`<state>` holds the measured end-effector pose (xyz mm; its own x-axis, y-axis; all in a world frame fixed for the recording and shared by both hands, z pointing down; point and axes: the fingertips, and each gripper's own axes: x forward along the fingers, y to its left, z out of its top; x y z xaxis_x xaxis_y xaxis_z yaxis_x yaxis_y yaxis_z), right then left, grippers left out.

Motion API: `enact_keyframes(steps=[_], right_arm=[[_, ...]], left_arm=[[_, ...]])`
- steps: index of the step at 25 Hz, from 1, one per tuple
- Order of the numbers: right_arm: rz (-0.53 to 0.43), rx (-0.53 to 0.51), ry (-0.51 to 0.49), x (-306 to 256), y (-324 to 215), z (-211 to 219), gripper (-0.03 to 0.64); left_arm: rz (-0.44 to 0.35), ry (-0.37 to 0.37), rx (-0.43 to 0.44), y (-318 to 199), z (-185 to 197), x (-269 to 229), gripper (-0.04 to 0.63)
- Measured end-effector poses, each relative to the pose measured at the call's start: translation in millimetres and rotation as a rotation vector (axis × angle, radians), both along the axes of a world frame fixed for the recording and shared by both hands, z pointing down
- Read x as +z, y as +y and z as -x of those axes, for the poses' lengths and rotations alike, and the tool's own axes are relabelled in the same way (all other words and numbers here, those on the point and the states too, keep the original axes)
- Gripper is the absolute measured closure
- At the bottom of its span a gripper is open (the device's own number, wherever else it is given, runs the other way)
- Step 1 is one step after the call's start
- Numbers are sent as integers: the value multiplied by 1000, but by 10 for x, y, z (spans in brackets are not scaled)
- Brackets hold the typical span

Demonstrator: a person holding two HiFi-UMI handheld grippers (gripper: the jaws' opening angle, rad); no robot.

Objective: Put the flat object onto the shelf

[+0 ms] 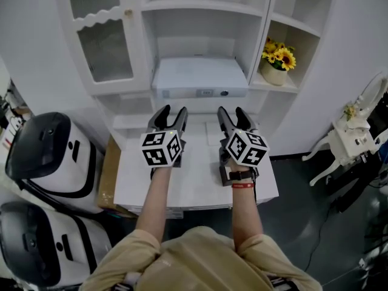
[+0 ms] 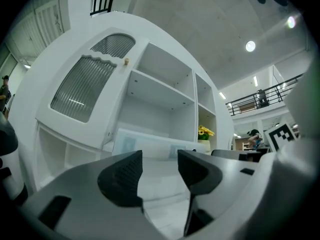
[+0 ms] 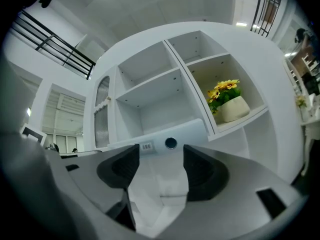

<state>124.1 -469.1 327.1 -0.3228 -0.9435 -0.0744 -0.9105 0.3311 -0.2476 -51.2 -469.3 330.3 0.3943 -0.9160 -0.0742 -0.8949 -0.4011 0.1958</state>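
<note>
The flat object [image 1: 199,77] is a pale, binder-like case with a label and a round hole on its front edge. It lies flat in the middle bay of the white shelf unit [image 1: 206,8], jutting forward. It also shows in the left gripper view as the flat object [image 2: 150,146] and in the right gripper view as the flat object [image 3: 170,136]. My left gripper [image 1: 169,119] [image 2: 160,166] and right gripper [image 1: 235,119] [image 3: 161,159] hover side by side over the white table [image 1: 194,183], pointing level at the shelf unit. Both are short of the case and open, with nothing between their jaws.
A pot of sunflowers [image 1: 277,62] [image 3: 231,103] stands in the right bay. A glass-fronted door [image 1: 103,38] closes the left bay. Two white and black machines [image 1: 48,156] and a cardboard box [image 1: 109,174] stand left of the table. A small white dresser [image 1: 354,132] stands at the right.
</note>
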Motion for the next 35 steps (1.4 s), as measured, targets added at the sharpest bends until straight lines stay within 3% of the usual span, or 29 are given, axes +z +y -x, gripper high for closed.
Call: enact_keyframes(steps=[35], right_arm=[[-6, -56, -30, -36, -841, -97, 341]], left_arm=[[18, -9, -62, -774, -118, -17, 368]])
